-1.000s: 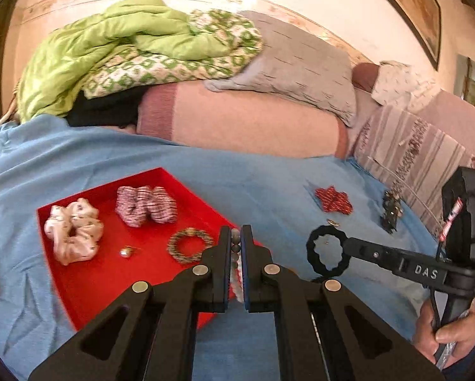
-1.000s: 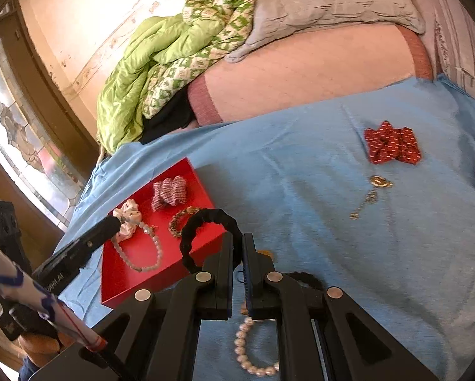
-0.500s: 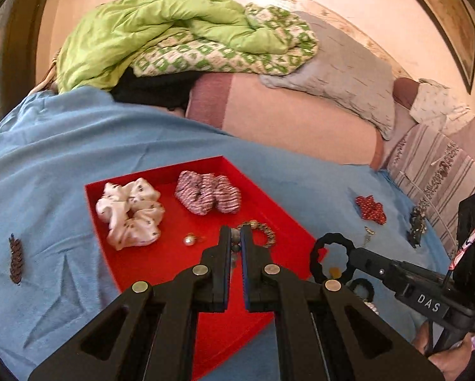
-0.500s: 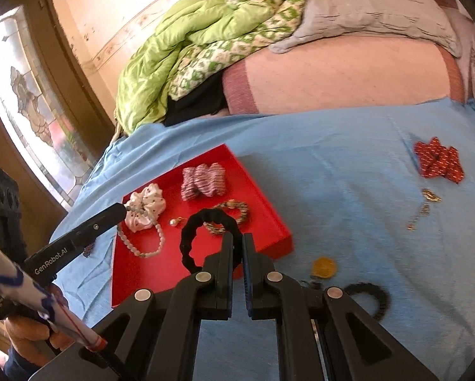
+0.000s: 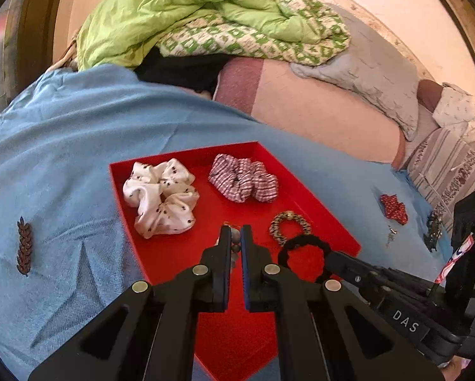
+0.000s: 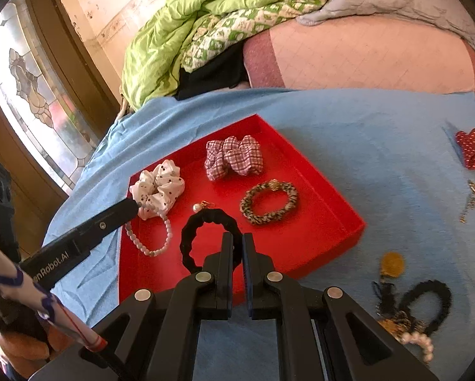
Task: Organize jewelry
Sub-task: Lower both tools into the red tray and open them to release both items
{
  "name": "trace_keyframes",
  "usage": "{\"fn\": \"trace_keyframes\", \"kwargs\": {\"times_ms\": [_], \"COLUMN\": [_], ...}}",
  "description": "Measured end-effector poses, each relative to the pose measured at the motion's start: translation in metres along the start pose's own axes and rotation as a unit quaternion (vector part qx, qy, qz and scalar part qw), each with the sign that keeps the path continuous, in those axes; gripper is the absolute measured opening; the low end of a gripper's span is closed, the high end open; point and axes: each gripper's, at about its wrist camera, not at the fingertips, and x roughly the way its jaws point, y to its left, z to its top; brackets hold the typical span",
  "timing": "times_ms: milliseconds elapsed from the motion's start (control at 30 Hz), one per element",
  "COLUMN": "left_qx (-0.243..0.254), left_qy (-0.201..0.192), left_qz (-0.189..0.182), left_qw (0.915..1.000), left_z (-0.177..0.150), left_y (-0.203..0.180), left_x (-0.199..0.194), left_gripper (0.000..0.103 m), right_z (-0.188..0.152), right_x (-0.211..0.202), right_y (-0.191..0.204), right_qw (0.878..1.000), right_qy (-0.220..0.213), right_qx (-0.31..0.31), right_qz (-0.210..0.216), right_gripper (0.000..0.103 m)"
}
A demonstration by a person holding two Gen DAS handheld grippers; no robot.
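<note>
Blue bedspread [image 6: 348, 133] carrying the red tray [image 6: 301, 241], which lies directly beneath both grippers. Right gripper [image 6: 236, 238], jaws clamped on a black scrunchie [image 6: 190, 241] hanging over the tray; left gripper [image 5: 236, 231], jaws clamped on a pale bead bracelet [image 6: 155, 247] dangling onto the tray floor.

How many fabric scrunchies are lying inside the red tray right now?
2: the white spotted scrunchie near the red tray's left rim, and the plaid scrunchie toward its far corner.
</note>
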Motion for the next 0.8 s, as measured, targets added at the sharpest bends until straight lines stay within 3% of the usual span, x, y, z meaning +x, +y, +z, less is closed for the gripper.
{"fn": "trace_keyframes", "kwargs": {"times_ms": [433, 800], "left_qx": [-0.027, -0.039], "left_qy": [0.023, 0.036], "left_qz": [0.026, 0.045], "left_qw": [0.9990, 0.9975], "left_z": [0.004, 0.005], "left_y": [0.020, 0.031], "left_x": [0.024, 0.036], "left_gripper": [0.005, 0.005], "right_z": [0.009, 0.011], "right_x": [0.039, 0.048], "right_y": [0.013, 0.004], "right_qw": [0.999, 0.999], "right_qy": [0.031, 0.040], "right_qx": [-0.012, -0.001], "right_qz": [-0.001, -0.011], "right_gripper": [0.006, 0.007]}}
